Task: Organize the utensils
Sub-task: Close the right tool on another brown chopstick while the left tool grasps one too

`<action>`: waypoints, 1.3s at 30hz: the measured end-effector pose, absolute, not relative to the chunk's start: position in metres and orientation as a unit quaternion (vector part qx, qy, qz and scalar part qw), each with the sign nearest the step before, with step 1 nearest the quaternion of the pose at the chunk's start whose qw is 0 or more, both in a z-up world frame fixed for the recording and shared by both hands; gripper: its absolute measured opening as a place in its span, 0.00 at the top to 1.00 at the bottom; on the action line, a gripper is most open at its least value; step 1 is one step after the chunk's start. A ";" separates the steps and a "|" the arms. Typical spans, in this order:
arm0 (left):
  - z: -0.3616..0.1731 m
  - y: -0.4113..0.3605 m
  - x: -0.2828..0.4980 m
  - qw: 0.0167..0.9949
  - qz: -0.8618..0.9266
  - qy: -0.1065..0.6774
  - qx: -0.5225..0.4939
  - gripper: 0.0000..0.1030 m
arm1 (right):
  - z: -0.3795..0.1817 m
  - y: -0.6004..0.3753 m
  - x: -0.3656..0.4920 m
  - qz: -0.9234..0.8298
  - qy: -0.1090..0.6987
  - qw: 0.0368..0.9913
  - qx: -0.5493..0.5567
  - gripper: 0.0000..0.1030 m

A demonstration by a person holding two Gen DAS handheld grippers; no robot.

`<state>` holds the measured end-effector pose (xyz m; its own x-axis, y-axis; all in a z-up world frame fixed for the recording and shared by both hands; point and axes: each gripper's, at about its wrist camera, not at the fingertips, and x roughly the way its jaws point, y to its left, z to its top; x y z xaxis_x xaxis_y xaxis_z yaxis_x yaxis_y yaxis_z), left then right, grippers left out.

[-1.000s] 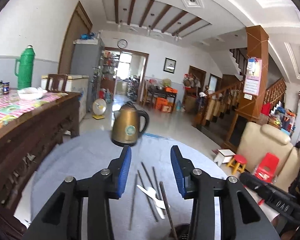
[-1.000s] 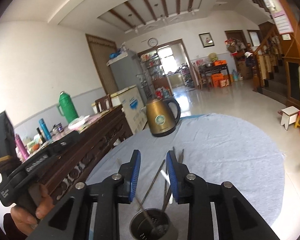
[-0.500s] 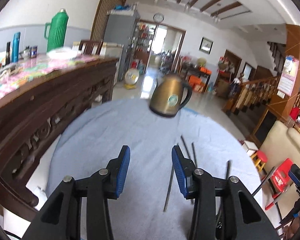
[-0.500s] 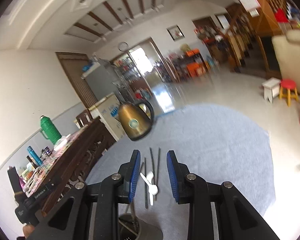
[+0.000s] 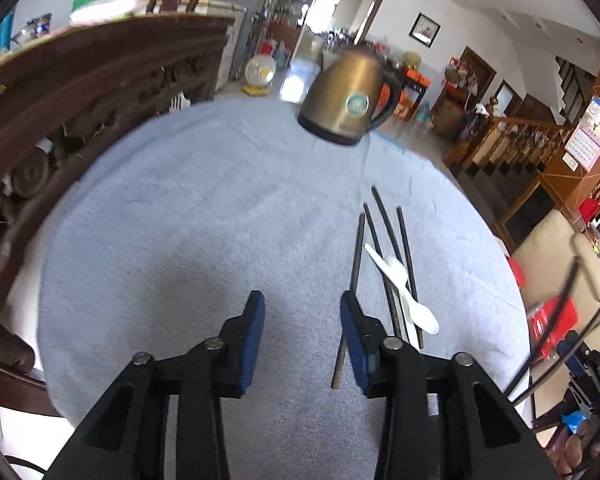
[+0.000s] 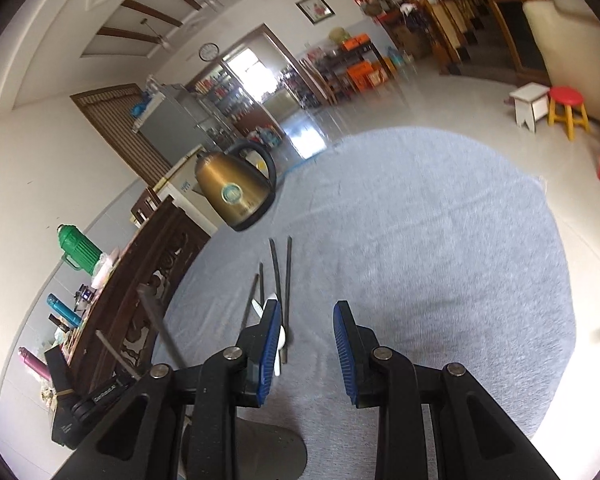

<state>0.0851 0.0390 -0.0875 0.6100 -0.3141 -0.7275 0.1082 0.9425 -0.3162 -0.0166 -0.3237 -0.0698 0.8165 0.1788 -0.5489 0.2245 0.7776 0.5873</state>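
Several dark chopsticks [image 5: 386, 248] and a white plastic spoon [image 5: 404, 290] lie on a round table under a grey-blue cloth [image 5: 204, 240]. My left gripper [image 5: 302, 312] is open and empty, low over the cloth just left of them. My right gripper [image 6: 306, 320] is open and empty; the chopsticks [image 6: 278, 276] and spoon [image 6: 280, 340] lie just ahead at its left finger. A metal utensil cup [image 6: 260, 452] with chopsticks standing in it sits below my right gripper.
A brass kettle [image 5: 350, 96] stands at the table's far edge. A dark carved wooden sideboard [image 5: 60, 112] runs along the left with a green thermos [image 6: 78, 248]. Stairs, a beige sofa [image 5: 556, 260] and small stools [image 6: 568, 108] are to the right.
Both grippers have tipped down toward the table. The left one moved left of the chopsticks. The right one swung right, so the cup slid to its lower left. Both stayed open.
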 end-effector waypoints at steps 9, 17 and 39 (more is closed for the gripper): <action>-0.110 0.004 0.137 0.874 -0.135 0.460 -0.077 0.63 | -0.109 -0.330 0.015 0.003 0.354 0.869 0.345 0.71; -0.115 -0.028 0.199 0.859 -0.172 0.483 -0.022 0.63 | -0.131 -0.336 0.120 0.048 0.440 0.844 0.303 0.71; -0.129 -0.062 0.267 0.810 -0.251 0.528 0.043 0.63 | -0.171 -0.231 0.352 0.004 0.568 0.817 0.099 0.93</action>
